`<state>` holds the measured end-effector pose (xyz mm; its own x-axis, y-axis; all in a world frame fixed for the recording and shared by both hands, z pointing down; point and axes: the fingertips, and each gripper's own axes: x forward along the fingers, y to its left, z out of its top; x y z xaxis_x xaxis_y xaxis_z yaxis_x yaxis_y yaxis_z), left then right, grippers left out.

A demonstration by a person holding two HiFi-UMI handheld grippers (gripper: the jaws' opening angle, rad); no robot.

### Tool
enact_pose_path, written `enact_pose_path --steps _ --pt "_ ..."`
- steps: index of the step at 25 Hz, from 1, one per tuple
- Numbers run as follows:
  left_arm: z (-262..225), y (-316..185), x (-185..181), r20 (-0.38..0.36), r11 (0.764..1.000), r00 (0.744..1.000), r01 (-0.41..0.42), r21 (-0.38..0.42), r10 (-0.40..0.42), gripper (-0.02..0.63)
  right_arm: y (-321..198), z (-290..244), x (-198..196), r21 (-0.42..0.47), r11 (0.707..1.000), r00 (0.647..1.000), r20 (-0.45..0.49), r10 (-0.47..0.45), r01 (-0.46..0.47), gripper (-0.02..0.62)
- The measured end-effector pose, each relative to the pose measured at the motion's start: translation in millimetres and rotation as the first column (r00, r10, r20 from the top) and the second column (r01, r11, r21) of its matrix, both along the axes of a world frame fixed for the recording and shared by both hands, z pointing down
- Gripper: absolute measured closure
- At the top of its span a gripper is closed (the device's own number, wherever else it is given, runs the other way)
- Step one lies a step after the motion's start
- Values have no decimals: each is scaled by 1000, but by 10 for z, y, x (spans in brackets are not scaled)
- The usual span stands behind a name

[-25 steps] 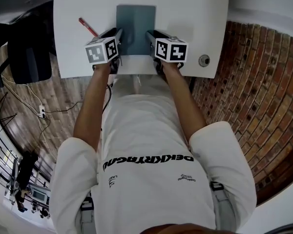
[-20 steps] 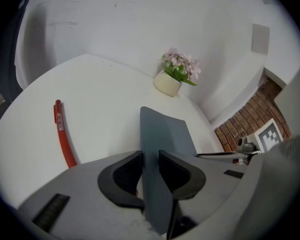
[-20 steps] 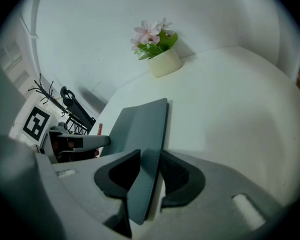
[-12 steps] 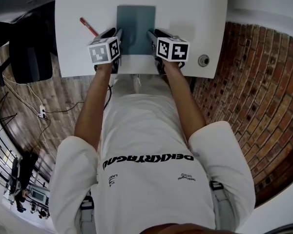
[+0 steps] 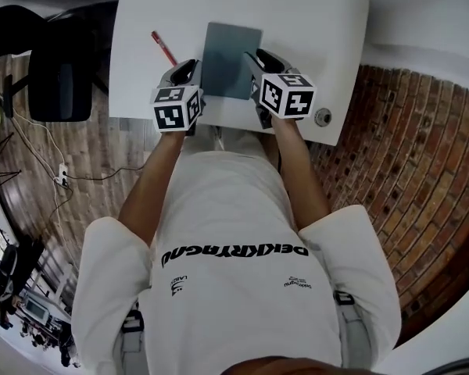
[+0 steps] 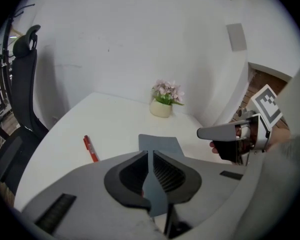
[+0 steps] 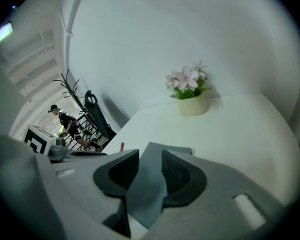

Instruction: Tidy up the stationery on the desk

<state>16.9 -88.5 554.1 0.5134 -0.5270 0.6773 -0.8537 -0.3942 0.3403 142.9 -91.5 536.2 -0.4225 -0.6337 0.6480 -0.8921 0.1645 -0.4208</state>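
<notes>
A grey-blue notebook (image 5: 231, 59) lies flat on the white desk (image 5: 313, 30), with a red pen (image 5: 163, 48) to its left. My left gripper (image 5: 189, 70) hovers by the notebook's left near corner. Its jaws have just been closing to a thin slit, and nothing is pinched between them. In the left gripper view the notebook (image 6: 160, 143) and the pen (image 6: 90, 148) lie beyond the left gripper (image 6: 149, 156). My right gripper (image 5: 258, 59) hovers over the right near corner, open. In the right gripper view the notebook (image 7: 170, 149) shows through the right gripper's (image 7: 149, 159) wide gap.
A small pot of pink flowers (image 6: 161, 107) stands at the desk's far edge by the wall. A cable grommet (image 5: 323, 117) sits at the near right corner. A black office chair (image 5: 59, 80) stands left of the desk. Cables lie on the floor.
Both grippers have lifted off the desk's near edge and look larger in the head view. The left jaws have closed. The notebook and pen stay in place.
</notes>
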Motion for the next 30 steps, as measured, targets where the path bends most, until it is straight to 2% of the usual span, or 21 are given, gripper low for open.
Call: enact_pose_path --steps 3,6,13,19,24,30 --pt "-324 46 -140 -10 995 999 38 97 -37 607 -61 -237 -243 40 997 998 11 -69 69 459" --pt "-618 143 -271 -6 980 997 72 185 -72 607 -92 -405 -474 80 988 991 6 -131 130 459" --pt "-1142 332 -817 -8 941 986 160 297 -165 607 -265 -500 -1243 107 944 950 -60 -307 312 459" --pt "-1272 524 -1283 24 896 957 261 360 -289 607 -377 -304 -1823 74 892 894 -79 -441 446 462" --pt "-1362 668 -1630 6 860 925 350 371 -379 607 -462 -58 -2210 31 852 848 -123 -516 523 462" --pt "-1492 768 -1913 -32 801 894 416 431 -447 607 -522 355 -2479 -51 830 816 -160 -555 555 462"
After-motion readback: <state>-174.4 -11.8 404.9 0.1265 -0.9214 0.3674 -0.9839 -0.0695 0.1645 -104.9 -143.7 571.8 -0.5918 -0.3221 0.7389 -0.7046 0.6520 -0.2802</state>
